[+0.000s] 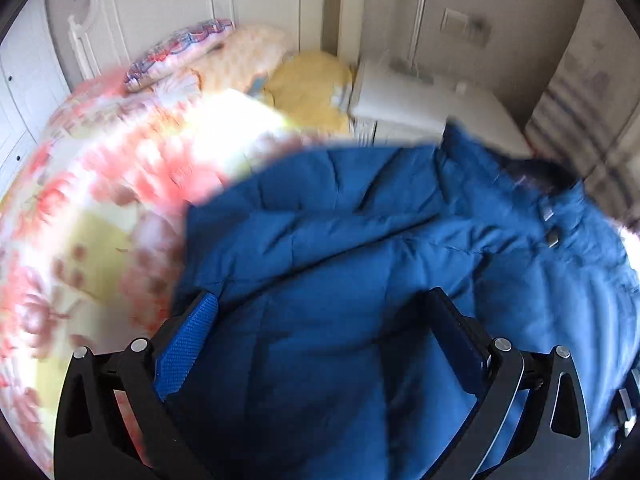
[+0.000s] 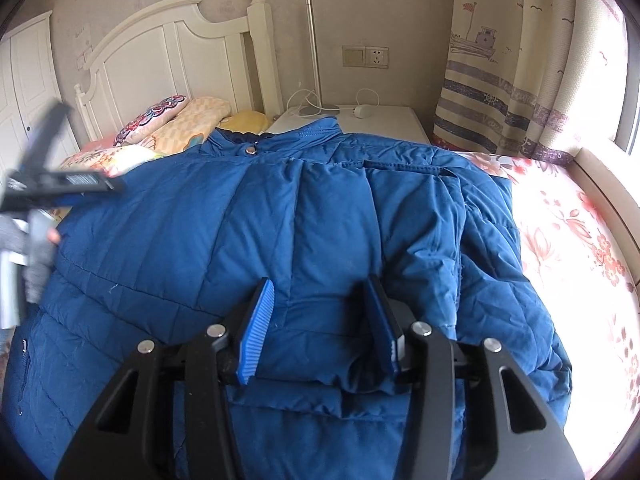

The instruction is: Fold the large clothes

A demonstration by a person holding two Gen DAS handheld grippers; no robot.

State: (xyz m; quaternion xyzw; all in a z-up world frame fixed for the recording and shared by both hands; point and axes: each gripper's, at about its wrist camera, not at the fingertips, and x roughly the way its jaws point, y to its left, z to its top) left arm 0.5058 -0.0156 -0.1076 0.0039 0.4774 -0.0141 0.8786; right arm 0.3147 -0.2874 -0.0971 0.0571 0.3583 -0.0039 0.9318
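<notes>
Both claws, left and right, spread apart over blue jacket.

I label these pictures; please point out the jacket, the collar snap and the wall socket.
jacket (image 2: 180, 224): right wrist view, quilted back panel.
collar snap (image 2: 251, 150): right wrist view, metal button.
wall socket (image 2: 377, 57): right wrist view, faceplate.

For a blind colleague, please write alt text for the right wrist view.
A blue padded jacket lies spread on a floral bed, with the open right tongs just above it. The left tongs appear blurred at the left edge.
</notes>
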